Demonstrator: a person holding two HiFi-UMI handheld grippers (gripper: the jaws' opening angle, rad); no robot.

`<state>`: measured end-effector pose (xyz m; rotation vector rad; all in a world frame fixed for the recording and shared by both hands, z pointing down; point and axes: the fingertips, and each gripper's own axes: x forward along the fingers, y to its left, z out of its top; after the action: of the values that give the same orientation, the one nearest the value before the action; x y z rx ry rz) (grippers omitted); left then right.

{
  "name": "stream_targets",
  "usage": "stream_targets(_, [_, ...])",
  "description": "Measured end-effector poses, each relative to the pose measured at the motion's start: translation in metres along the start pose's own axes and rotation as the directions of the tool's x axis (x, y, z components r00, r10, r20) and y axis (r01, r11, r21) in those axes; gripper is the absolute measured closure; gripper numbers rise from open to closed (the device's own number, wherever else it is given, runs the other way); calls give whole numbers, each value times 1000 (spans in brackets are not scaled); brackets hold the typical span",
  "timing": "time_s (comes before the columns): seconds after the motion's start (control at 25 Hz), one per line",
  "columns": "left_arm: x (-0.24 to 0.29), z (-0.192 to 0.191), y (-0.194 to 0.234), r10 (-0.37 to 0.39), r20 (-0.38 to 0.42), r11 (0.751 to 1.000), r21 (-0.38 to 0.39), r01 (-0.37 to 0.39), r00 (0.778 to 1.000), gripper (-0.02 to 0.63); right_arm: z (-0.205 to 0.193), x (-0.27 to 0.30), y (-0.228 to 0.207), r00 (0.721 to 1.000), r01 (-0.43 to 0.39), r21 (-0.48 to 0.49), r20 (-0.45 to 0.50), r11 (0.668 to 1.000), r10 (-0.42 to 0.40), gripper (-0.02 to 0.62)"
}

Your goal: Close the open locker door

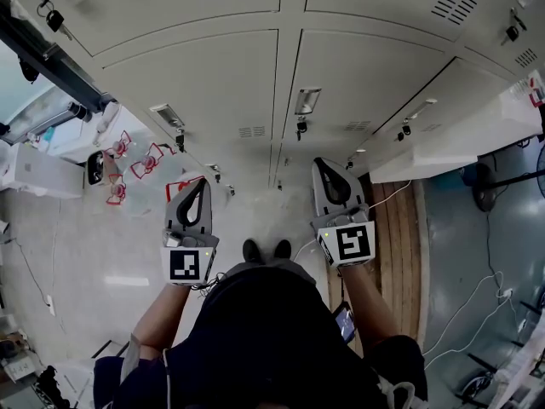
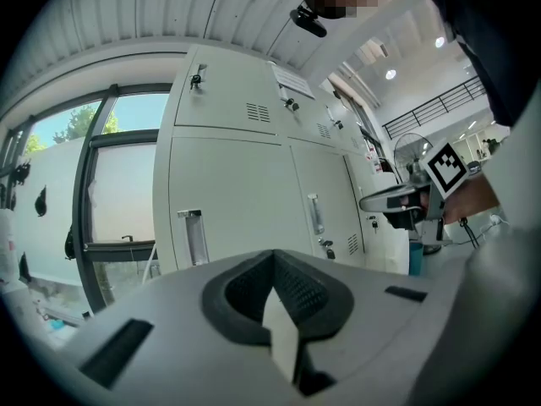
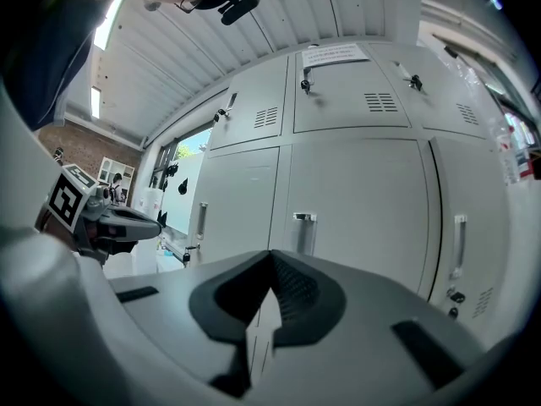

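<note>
Locker door: plain pale grey panel, right side of the frame in the head view. Stands open, swung out from the locker bank and angled toward the right edge, above the floor.

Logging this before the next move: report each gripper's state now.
Left grey two-jaw gripper: closed, nothing between its jaws.
Right grey two-jaw gripper: closed, holding nothing.

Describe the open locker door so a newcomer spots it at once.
A wall of grey lockers fills the top of the head view. Look right of the right gripper: the open door is the one white panel swung out from the wall, while its neighbours sit flush.
</note>
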<state>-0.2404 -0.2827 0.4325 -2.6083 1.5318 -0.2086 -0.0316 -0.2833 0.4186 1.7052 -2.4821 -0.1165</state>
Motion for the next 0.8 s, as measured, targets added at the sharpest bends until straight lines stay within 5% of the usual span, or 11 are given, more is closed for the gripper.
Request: stream_targets(0.8, [-6, -3, 7, 58, 21, 998, 13, -58, 998, 604, -18, -39, 2, 994, 109, 9, -18, 994, -109, 600])
